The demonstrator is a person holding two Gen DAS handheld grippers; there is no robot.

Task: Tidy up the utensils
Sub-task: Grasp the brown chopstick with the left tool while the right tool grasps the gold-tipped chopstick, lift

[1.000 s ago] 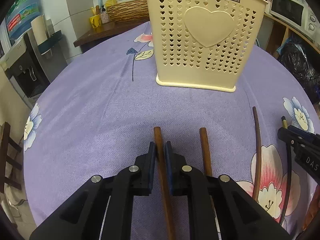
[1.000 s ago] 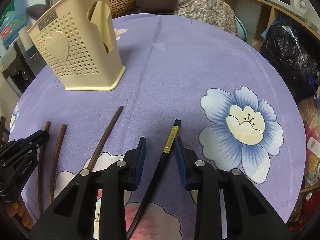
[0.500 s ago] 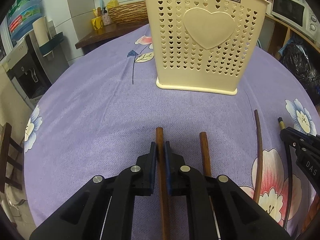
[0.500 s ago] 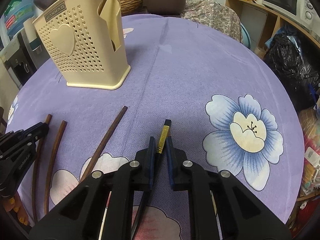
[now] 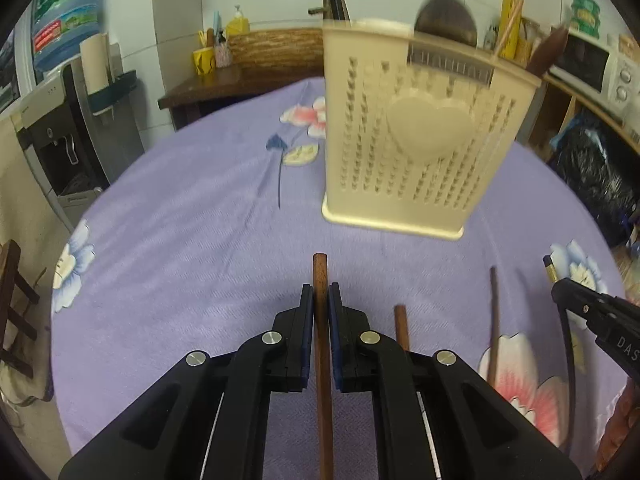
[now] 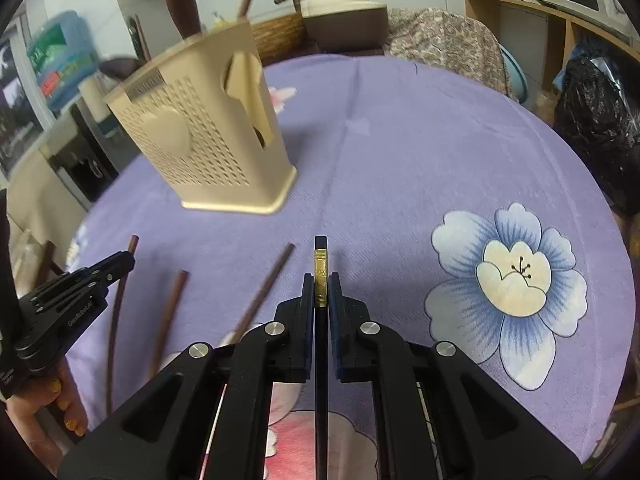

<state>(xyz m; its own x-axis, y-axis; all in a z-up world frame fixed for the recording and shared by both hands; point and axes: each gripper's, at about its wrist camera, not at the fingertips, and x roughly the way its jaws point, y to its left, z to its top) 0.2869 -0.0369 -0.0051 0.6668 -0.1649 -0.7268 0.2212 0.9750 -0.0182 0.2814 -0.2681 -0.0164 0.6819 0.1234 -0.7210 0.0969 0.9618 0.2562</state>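
The left gripper (image 5: 320, 300) is closed tight on a brown wooden chopstick (image 5: 321, 276). The stick runs straight between its two black fingers, and its tip pokes out a little past them toward the far side. In the right wrist view this same gripper (image 6: 120, 258) shows at the left edge, with the chopstick (image 6: 120, 300) running through it.

The right gripper (image 6: 320, 292) is closed tight on a black chopstick (image 6: 321, 250) with a gold band near its end. The gold band sits right between the fingers, and the black tip sticks out past them. In the left wrist view this gripper (image 5: 560, 286) shows at the right edge, with the gold-tipped chopstick (image 5: 551, 270) poking out of it.

Two more brown chopsticks lie on the purple flowered tablecloth (image 5: 180, 220), between the two grippers. One (image 6: 172, 304) is nearer the left gripper. The other (image 6: 268, 284) is thinner and darker and lies just beside the right gripper.

The cream utensil holder (image 5: 420, 132) stands upright on the far part of the table. It has little heart holes, a big heart on its side, and a label near the rim that is too blurry to read. Some dark utensil handles (image 6: 182, 0) stick up out of it. It is well apart from both grippers.
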